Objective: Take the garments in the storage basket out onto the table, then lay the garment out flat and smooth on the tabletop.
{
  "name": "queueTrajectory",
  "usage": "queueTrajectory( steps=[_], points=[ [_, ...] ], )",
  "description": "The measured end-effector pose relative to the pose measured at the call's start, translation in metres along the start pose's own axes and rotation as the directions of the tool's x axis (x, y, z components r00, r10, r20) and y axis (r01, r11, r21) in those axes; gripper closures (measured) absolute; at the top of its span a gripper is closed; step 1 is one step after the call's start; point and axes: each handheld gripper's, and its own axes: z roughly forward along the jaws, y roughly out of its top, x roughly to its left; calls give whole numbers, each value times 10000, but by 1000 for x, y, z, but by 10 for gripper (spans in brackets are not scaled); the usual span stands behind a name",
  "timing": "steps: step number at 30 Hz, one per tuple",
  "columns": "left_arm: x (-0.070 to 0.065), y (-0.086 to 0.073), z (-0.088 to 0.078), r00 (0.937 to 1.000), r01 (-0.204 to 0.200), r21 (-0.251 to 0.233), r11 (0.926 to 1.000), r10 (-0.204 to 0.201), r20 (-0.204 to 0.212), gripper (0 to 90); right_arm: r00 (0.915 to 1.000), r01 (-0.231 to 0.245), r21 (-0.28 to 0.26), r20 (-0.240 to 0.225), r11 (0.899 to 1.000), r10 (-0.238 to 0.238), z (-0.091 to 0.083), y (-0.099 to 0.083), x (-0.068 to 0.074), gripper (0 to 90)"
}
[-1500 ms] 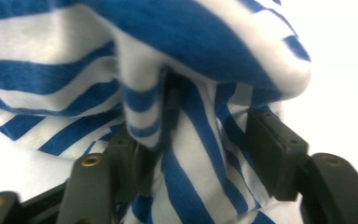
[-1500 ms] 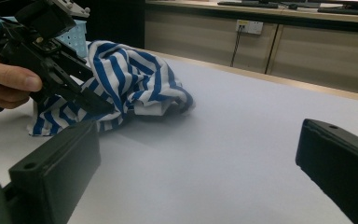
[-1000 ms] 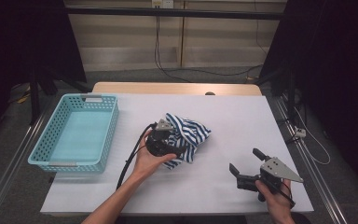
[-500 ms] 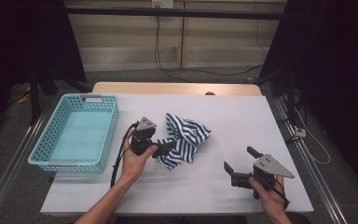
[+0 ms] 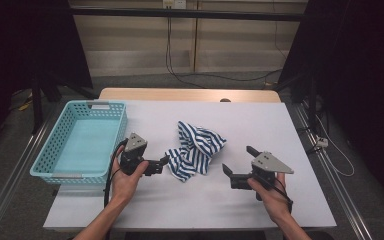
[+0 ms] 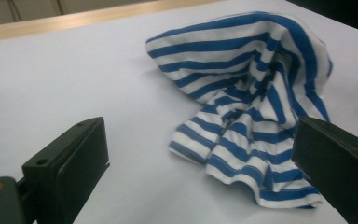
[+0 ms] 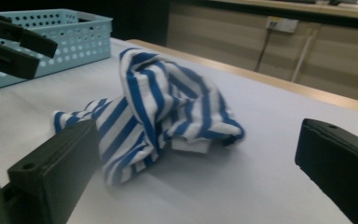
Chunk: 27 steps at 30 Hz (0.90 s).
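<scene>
A crumpled blue-and-white striped cloth [image 5: 196, 150] lies in a heap mid-table. It also appears in the left gripper view, cloth [image 6: 261, 107], and the right gripper view, cloth [image 7: 163, 107]. My left gripper [image 5: 161, 166] sits just left of the cloth's lower edge, pointing at it. Its jaws are wide apart and hold nothing [image 6: 200, 140]. To the right of the cloth my right gripper [image 5: 239, 161] faces it from a short distance, open and empty [image 7: 198, 140].
A light blue plastic basket [image 5: 100, 104] stands at the table's left side, also seen as the basket [image 7: 70, 32] behind the left gripper [image 7: 14, 42]. The white table [image 5: 290, 125] ends in a wooden strip at the back. Cables hang beyond it.
My left gripper has drawn back leftward off the cloth, which now trails toward it. My right gripper has moved left and forward, closer to the cloth.
</scene>
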Motion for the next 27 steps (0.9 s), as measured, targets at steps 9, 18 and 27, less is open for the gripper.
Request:
queueTrajectory(
  steps=[9, 18, 27],
  points=[
    [7, 1, 13, 9989, -393, 403, 9984, 402, -230, 48, 9993, -166, 808, -317, 9966, 192, 38, 12, 0, 24],
    [3, 6, 32, 9981, -488, 642, 9967, 463, 396, 63, 9965, -252, 1453, -753, 9891, 364, 59, 18, -12, 180],
    [-7, 11, 49, 9949, -760, 981, 9923, 689, 735, 62, 9908, -627, 2039, -1048, 9770, 855, 70, 11, -19, 297]
  ],
)
